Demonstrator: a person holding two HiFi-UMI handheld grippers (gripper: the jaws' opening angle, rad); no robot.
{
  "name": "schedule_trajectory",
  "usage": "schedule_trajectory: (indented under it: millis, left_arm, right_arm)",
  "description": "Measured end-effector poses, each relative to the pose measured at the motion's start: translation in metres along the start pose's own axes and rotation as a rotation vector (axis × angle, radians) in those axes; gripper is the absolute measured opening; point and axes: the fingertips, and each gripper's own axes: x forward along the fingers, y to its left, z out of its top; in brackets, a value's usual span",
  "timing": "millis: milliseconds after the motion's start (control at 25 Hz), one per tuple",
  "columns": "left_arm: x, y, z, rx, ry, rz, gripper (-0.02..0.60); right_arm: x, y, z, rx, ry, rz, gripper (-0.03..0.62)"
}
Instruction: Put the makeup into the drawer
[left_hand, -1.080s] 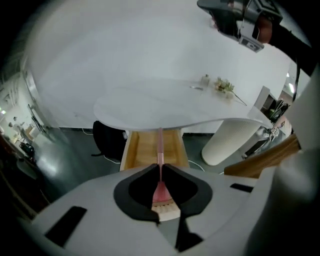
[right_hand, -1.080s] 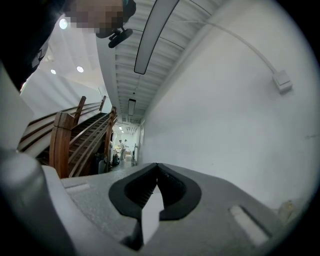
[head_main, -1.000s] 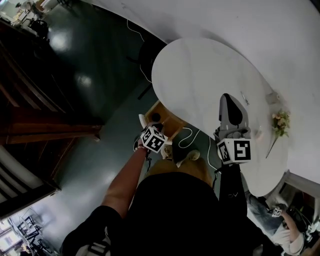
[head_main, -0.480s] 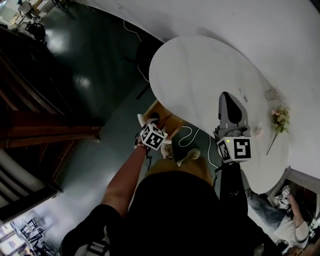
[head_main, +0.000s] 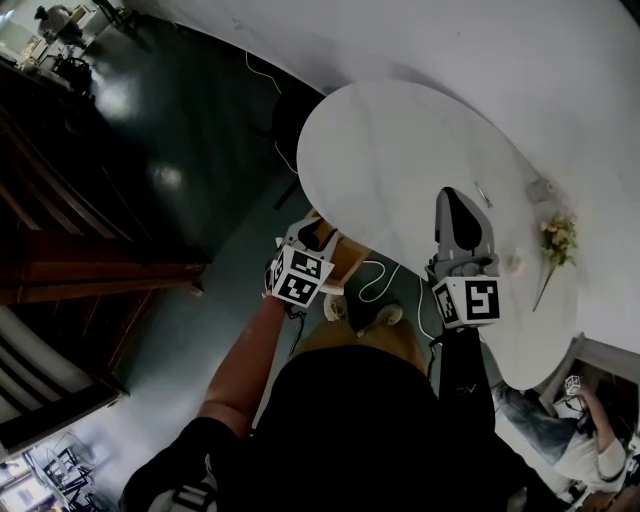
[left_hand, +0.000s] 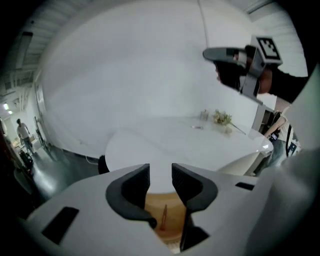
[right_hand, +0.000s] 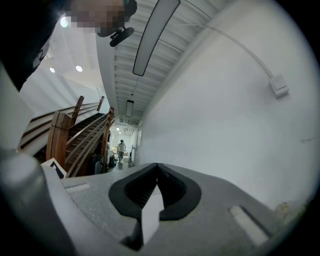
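In the left gripper view a thin reddish makeup pencil (left_hand: 163, 218) lies in the open wooden drawer (left_hand: 172, 230) under the white table (left_hand: 190, 142). My left gripper (left_hand: 160, 180) hangs above the drawer, tilted down. Its jaws have just opened and stand apart with nothing between them. The head view shows this gripper (head_main: 308, 232) over the drawer (head_main: 350, 258) at the table's near edge. My right gripper (head_main: 455, 195) is held level above the table (head_main: 400, 150). Its jaws (right_hand: 156, 187) are shut and empty, facing a white wall.
A small bunch of flowers (head_main: 557, 240) and a few small items (head_main: 487, 195) lie at the table's far right side. A white cable (head_main: 375, 280) and a shoe (head_main: 378, 317) are on the dark floor beside the drawer. A wooden staircase (head_main: 90, 260) stands to the left.
My left gripper has lifted up out of the drawer toward the table edge. The right gripper has stayed where it was.
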Motion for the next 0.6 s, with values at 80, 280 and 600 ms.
schedule_trajectory:
  millis: [80,280,600]
  left_arm:
    - [-0.02,0.006,0.05,0.034,-0.135,0.027,0.137]
    - [-0.1,-0.005,0.175,0.112,-0.523,0.034,0.137]
    - [-0.14,-0.037,0.249,0.294,-0.743,0.012,0.133]
  right_arm:
    - [-0.001,-0.001,0.005,-0.003,-0.012,-0.007,0.005]
    - [-0.004,-0.004,0.02,-0.008,-0.048,-0.02,0.005]
    - [-0.029,-0.025,0.033,-0.001,-0.083,-0.086,0.005]
